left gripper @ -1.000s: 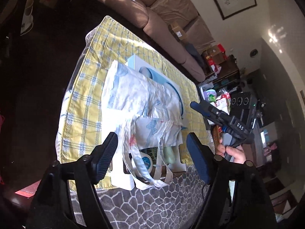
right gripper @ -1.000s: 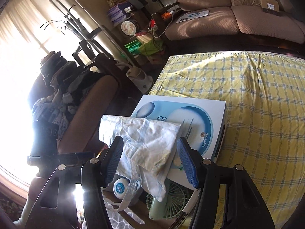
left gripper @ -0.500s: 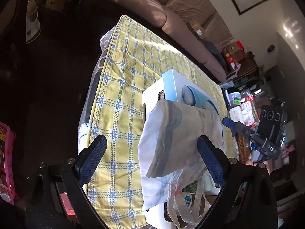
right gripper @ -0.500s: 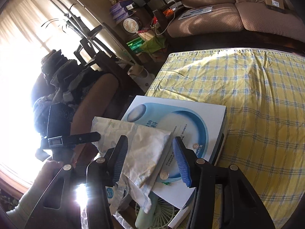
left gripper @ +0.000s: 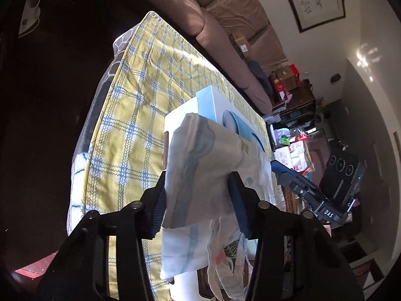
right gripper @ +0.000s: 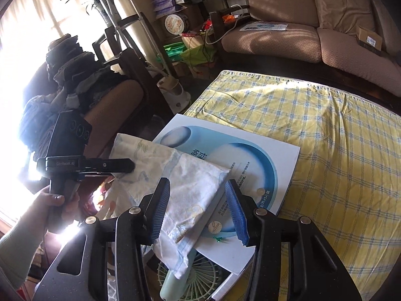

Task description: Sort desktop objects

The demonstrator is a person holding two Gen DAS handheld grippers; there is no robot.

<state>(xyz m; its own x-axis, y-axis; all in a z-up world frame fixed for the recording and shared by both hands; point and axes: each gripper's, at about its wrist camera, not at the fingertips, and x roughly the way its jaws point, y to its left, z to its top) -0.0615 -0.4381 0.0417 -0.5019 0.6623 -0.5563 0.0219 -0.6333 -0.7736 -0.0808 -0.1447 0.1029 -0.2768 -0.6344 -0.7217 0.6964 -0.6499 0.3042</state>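
A white and blue plastic bag (left gripper: 205, 173) lies folded over a white box with a blue round print (right gripper: 240, 158) on the yellow plaid tablecloth (left gripper: 130, 115). My left gripper (left gripper: 198, 200) is shut on one end of the bag. My right gripper (right gripper: 198, 213) holds the other end (right gripper: 185, 195) between its blue pads. Each gripper shows in the other's view, the right (left gripper: 300, 188) and the left (right gripper: 117, 166). A pale green hand fan (right gripper: 185, 276) lies under the bag and box edge.
A brown sofa (right gripper: 313, 30) stands beyond the far table edge. A chair piled with clothes (right gripper: 75, 80) is at the left. Cluttered shelves (left gripper: 288, 92) stand past the table's right end. The cloth's far half (right gripper: 338, 130) is bare.
My left gripper has closed from wide open onto the bag's end and moved in closer. My right gripper has stayed around the other end, and the bag has lifted and drawn flatter.
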